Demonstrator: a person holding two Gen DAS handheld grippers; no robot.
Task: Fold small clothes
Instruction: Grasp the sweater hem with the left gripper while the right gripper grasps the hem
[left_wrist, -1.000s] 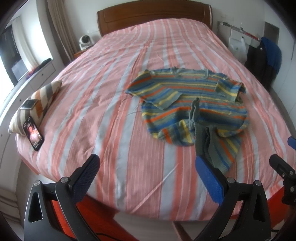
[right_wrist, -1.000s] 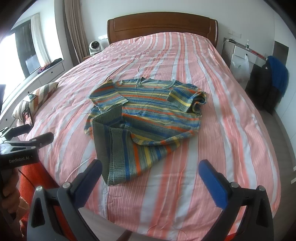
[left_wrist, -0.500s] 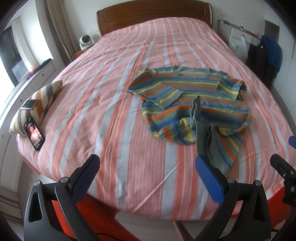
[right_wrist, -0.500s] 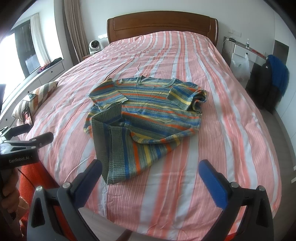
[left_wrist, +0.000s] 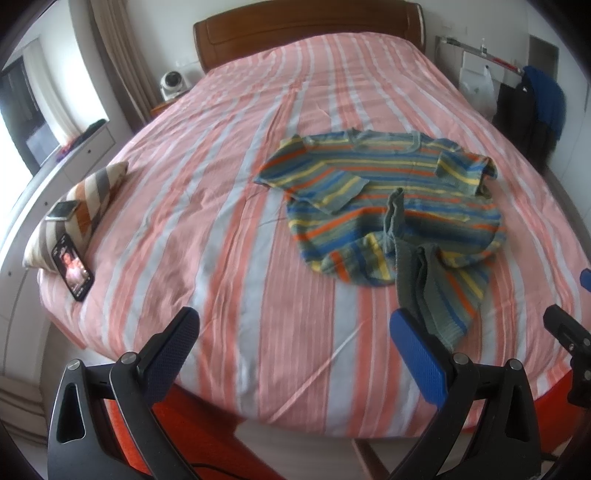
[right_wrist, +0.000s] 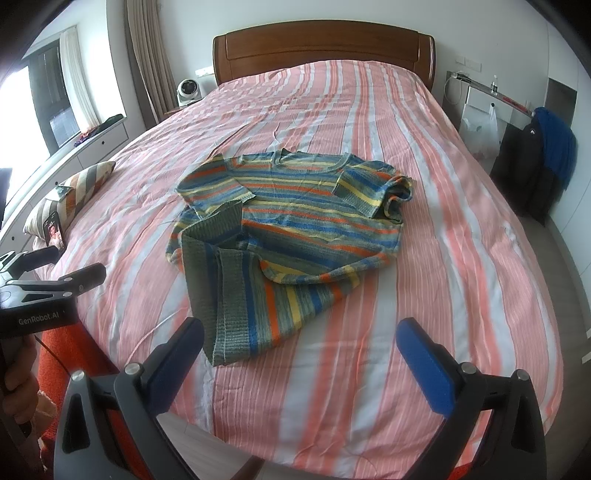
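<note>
Striped sweater (right_wrist: 291, 225) spread on the near half of the bed (right_wrist: 461, 258), neckline toward the headboard (right_wrist: 321, 48), both short sleeves folded in over the chest, lower hem partly turned up and bunched so the grey-green inside of the knit shows. Hem corner nearest the foot of the bed lying flat, just ahead of the right gripper (right_wrist: 299, 358). In the left wrist view, same sweater (left_wrist: 384, 210) sitting right of centre, its turned-up flap rucked into a narrow ridge; underside of that fold hidden, and how many layers lie there impossible to tell. Wide bare stretch of striped cover to the left of the sweater and another to its right, plus a band between hem and foot edge. Foot edge of the bed curving close below both grippers, red-orange fabric (left_wrist: 177, 413) under it partly cut off by the frame. Left gripper (left_wrist: 295, 354) held low at the foot edge, level, pointing up the bed, fingers spread wide with nothing between them, well apart from the sweater. Right gripper likewise spread wide and empty, aimed at the hem corner, not touching it. Part of the left gripper's body visible at the far left of the right wrist view, gripped by a hand (right_wrist: 16, 391) mostly cut off. Striped pillow (left_wrist: 79, 206) at the left edge of the bed, one phone (left_wrist: 74, 271) leaning against it, screen lit but too small to make out.
</note>
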